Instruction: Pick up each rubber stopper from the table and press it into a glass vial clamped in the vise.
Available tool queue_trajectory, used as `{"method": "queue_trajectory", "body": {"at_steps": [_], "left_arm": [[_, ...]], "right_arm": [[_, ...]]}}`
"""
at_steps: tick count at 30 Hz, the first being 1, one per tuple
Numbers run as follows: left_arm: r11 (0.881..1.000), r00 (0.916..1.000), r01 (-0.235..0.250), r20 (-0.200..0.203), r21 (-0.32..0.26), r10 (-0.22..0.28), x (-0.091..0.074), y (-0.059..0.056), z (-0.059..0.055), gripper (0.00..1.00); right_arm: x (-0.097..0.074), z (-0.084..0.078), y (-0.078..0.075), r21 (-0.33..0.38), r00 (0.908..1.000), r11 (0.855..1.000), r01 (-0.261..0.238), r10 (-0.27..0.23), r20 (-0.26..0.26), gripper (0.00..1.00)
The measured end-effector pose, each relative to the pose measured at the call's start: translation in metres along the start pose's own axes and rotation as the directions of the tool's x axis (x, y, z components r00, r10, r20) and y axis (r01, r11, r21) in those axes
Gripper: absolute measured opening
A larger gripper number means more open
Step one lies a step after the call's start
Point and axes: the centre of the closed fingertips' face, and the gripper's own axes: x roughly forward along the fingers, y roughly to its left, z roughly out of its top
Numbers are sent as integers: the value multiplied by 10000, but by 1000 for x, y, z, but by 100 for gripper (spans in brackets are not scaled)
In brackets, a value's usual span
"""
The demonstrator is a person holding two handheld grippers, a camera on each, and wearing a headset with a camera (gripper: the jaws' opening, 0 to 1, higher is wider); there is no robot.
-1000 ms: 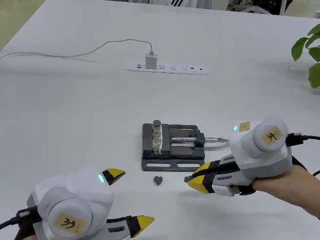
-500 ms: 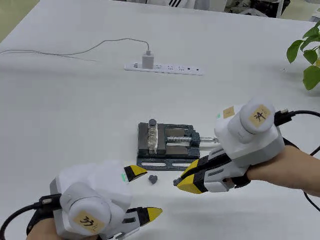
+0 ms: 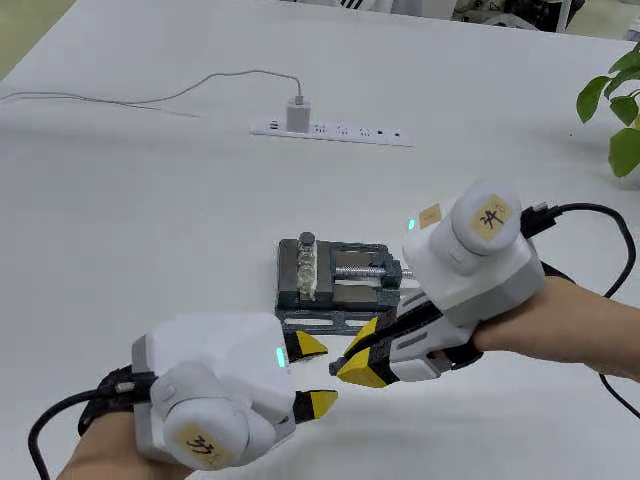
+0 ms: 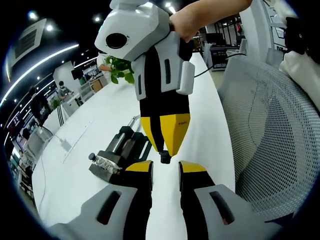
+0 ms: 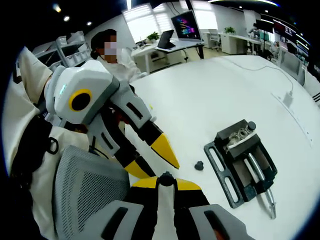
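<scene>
Held stopper (image 4: pixel 165 157) is pinched at the tips of the right gripper (image 3: pixel 352 365) fingers, above the worktop (image 3: pixel 150 220), just in front of the vise (image 3: pixel 355 295). Loose stopper (image 5: pixel 199 165) lies on the worktop between the vise and the left gripper (image 3: pixel 313 374), whose body stands in front of it from the head view. Left fingers are spread and empty, tips just beside the right tips. Vial (image 3: pixel 307 268) is clamped upright, with a third stopper (image 3: pixel 307 240) on top. Behind are a power strip (image 3: pixel 330 130), charger (image 3: pixel 297 115) and cable (image 3: pixel 180 98). A plant (image 3: pixel 625 150) is at the right edge.
</scene>
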Motion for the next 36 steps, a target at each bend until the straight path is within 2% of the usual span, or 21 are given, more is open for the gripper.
{"method": "queue_trajectory", "body": {"at_steps": [7,10,18,23,27,30,33,36], "left_arm": [[9994,9996,267,27,231,-268,1,-1,2,5],[9989,9995,304,19,355,-305,1,-2,3,5],[9990,9991,407,72,199,-409,2,-4,3,4],[9990,9989,441,164,21,-441,1,-4,4,4],[9982,9986,495,216,-351,-487,1,-1,3,4],[9953,9975,636,357,-732,-611,0,-1,3,4],[9918,9957,834,488,-972,-790,0,-2,4,4],[9903,9945,976,482,-989,-932,0,-5,4,4]], "right_arm": [[1,2,2,-24,10000,10000,-69,69,-2,7],[1,2,2,-30,10000,10000,-90,90,-10,7],[0,0,3,-181,9999,9997,-141,139,-72,7],[-1,-1,5,-870,9997,9959,-247,252,40,8],[-4,-1,3,-2032,10000,9791,41,-21,96,13],[-7,0,5,-2362,9996,9717,23,40,264,13],[-9,2,6,-3158,9993,9488,56,61,358,15],[-10,-1,9,-3621,9998,9322,3,64,174,17]]}}
